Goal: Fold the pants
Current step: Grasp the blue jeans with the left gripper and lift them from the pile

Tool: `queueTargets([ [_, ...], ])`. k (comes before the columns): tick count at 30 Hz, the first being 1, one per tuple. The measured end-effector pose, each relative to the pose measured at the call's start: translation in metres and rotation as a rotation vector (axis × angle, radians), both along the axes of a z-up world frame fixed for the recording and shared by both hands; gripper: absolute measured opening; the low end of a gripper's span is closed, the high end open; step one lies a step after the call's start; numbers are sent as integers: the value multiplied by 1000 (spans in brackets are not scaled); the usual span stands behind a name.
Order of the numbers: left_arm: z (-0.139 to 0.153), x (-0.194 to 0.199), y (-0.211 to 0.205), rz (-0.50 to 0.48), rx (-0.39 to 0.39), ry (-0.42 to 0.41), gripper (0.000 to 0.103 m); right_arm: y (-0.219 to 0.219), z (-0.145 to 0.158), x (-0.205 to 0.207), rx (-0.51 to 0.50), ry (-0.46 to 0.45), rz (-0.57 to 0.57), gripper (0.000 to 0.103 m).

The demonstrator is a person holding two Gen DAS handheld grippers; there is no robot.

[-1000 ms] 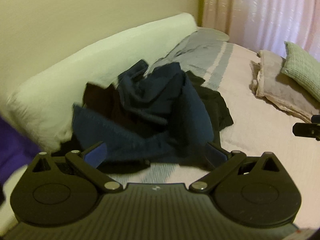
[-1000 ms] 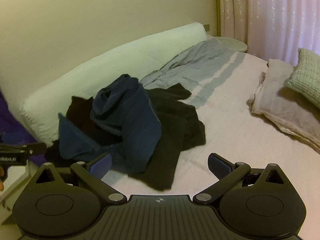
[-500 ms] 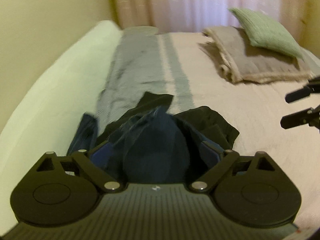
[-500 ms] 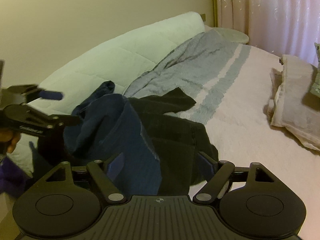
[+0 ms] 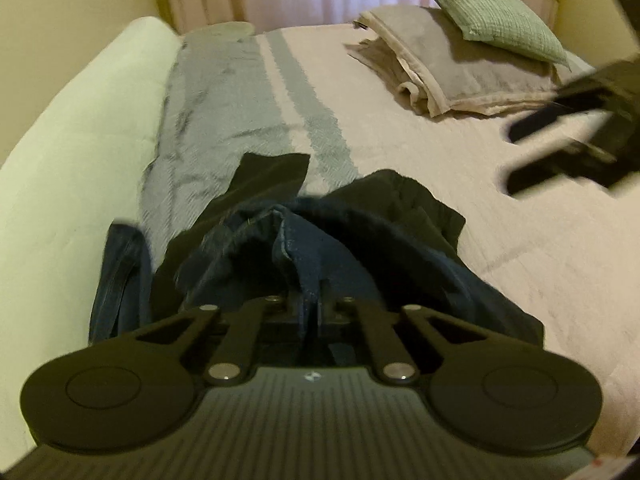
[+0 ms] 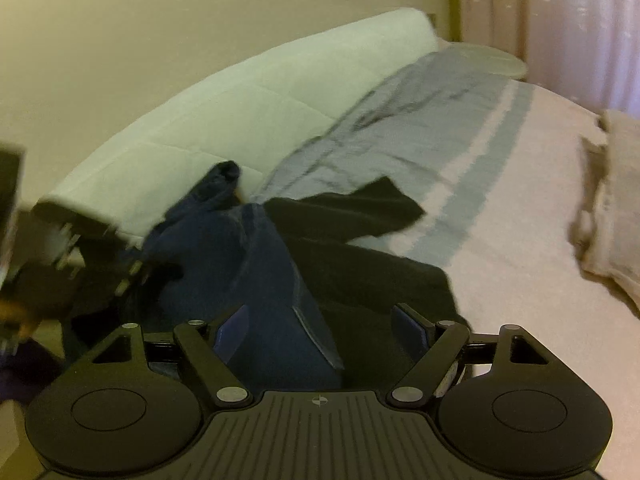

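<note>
On the bed [image 5: 500, 248], heaped navy pants [image 5: 320, 248], seemingly over black clothing [image 6: 360, 264].

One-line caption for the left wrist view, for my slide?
Left gripper shut on navy pants piled over black clothes on the bed.

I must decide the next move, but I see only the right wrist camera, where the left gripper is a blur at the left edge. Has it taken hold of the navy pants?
Observer: Yes. The left gripper has just closed; its jaws are shut on a fold of the navy pants.
Operator: Is the black garment in that grip too?
Observer: Only navy cloth shows there; the black garment lies farther out.
Operator: What is on the folded blanket?
Observer: A green cushion rests on the blanket.
</note>
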State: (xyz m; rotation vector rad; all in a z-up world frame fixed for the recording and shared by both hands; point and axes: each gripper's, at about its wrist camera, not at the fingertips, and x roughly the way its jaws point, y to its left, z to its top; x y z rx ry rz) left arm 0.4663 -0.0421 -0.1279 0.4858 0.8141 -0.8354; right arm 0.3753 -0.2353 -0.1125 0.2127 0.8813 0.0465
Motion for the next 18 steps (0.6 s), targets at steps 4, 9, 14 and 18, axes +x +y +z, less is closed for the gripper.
queueTargets([
  [4, -2, -55, 42, 108, -31, 16, 3, 25, -9, 38, 19, -12, 84, 77],
  [9, -22, -99, 74, 247, -90, 61, 2, 61, -46, 92, -29, 50, 203, 76],
  [14, -24, -101, 80, 265, -117, 43, 2, 73, -85, 116, -86, 155, 204, 5],
  [18, -16, -107, 76, 238, -111, 15, 2, 48, -61, 81, -44, 97, 120, 3],
])
